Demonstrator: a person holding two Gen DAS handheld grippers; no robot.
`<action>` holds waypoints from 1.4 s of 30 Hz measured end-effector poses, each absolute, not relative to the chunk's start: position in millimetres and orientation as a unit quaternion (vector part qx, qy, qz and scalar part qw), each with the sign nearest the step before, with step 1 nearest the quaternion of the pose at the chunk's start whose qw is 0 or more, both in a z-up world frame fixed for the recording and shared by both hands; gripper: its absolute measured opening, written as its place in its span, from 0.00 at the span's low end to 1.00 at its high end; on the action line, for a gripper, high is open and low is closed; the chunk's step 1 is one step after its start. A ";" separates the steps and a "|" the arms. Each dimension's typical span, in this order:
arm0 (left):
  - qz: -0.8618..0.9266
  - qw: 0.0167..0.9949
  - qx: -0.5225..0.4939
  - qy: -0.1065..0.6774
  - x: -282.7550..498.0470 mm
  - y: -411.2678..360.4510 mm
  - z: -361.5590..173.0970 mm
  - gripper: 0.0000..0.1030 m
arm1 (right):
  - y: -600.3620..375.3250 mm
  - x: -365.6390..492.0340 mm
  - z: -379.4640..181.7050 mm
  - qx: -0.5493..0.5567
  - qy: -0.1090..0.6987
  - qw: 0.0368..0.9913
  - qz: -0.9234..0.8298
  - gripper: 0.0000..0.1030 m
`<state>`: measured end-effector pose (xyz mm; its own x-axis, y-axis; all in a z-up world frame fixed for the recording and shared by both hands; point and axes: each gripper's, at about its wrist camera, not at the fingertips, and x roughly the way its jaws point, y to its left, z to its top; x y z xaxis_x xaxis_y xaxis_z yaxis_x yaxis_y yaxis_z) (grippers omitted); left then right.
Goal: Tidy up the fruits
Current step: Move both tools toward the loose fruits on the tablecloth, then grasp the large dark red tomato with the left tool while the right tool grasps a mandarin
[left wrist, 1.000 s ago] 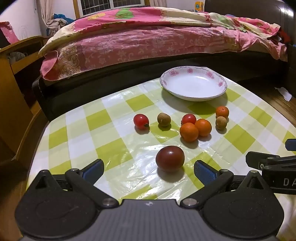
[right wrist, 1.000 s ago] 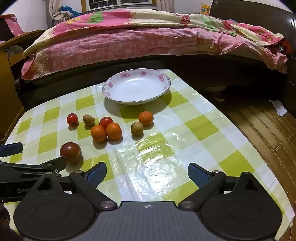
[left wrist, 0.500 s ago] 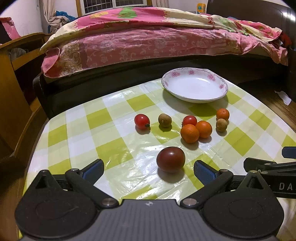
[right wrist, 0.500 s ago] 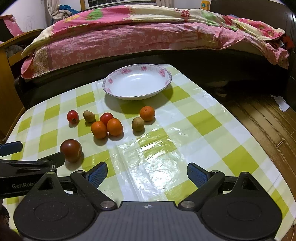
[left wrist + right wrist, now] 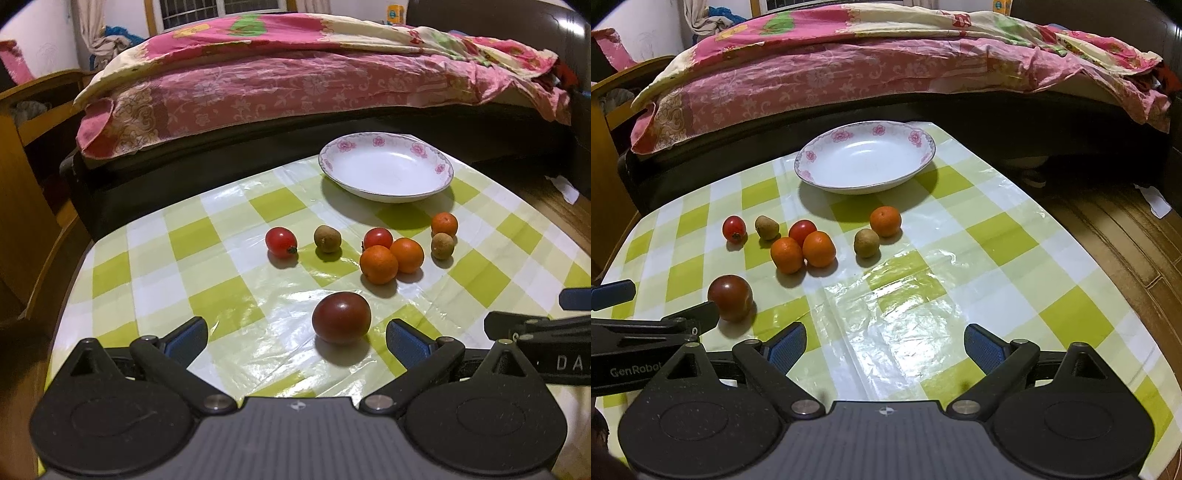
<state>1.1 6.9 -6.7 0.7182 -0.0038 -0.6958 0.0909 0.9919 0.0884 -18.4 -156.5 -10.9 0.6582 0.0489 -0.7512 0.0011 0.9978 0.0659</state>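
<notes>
Both grippers, left gripper point(image 5: 297, 338) and right gripper point(image 5: 884, 345), stay spread-fingered, edging nearer the fruit.

Right gripper point(image 5: 546, 325) cut off at left-wrist view's right edge, lettering truncated. Left gripper point(image 5: 646, 321) cropped at right-wrist view's left edge. Rear cherry tomato point(image 5: 378, 237) partly hidden behind orange point(image 5: 379, 264).

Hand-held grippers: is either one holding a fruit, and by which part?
Nothing is held. The left hand-held gripper and right hand-held gripper are both open; all fruit lies on the table.
</notes>
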 end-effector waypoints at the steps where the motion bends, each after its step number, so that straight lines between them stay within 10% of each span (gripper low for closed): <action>1: -0.028 0.925 0.063 0.373 1.1 6.1 -7.2 1.00 | -156.6 -17.5 -11.0 0.031 0.414 0.910 0.014 0.85; 18: -0.055 0.920 0.067 0.383 21.3 1.9 -22.2 0.98 | -156.3 0.0 -19.3 0.036 0.429 0.902 0.028 0.81; 32: -0.082 0.909 0.044 0.407 44.3 -6.2 -37.2 0.49 | -158.6 20.3 -22.4 0.044 0.431 0.900 0.048 0.79; 42: -0.097 0.908 0.028 0.407 48.6 1.9 -36.9 0.47 | -149.6 50.3 -25.5 0.040 0.437 0.892 0.112 0.48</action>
<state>48.6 1.9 -36.9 0.6499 -0.1532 -0.7444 0.1986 0.9797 -0.0282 50.3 -149.6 -25.5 0.5937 0.2352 -0.7696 -0.1656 0.9716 0.1691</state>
